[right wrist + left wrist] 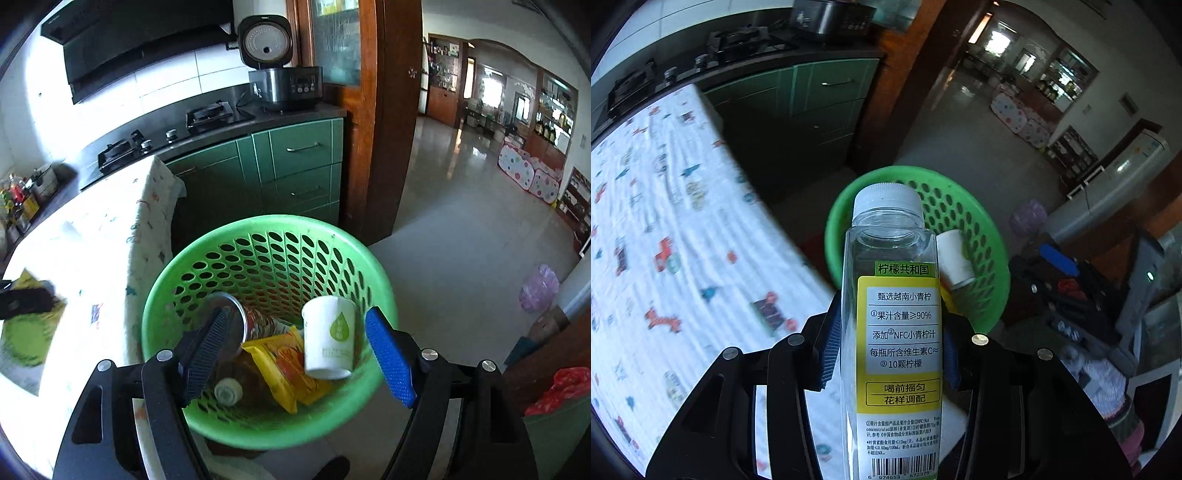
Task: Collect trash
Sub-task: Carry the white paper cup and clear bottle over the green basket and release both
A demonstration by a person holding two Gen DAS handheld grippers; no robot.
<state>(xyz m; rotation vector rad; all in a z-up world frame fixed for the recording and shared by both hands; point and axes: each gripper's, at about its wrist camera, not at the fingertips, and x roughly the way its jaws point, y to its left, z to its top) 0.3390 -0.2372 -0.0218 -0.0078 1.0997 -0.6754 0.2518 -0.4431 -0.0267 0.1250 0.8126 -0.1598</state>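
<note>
Left gripper pinching the bottle, short of the basket beside the table and needing to get over its rim, while the right gripper hangs spread and empty above the cup inside.

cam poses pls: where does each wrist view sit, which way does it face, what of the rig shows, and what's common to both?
Left wrist: behind the left gripper, angled down past the patterned tablecloth toward the green basket; its black fingers clamp a clear bottle.
Right wrist: behind the right gripper, looking down into the basket; jaws apart, nothing between the blue pads.
Shared: the basket, the white paper cup inside it, the tablecloth, stove, green cabinets.
</note>
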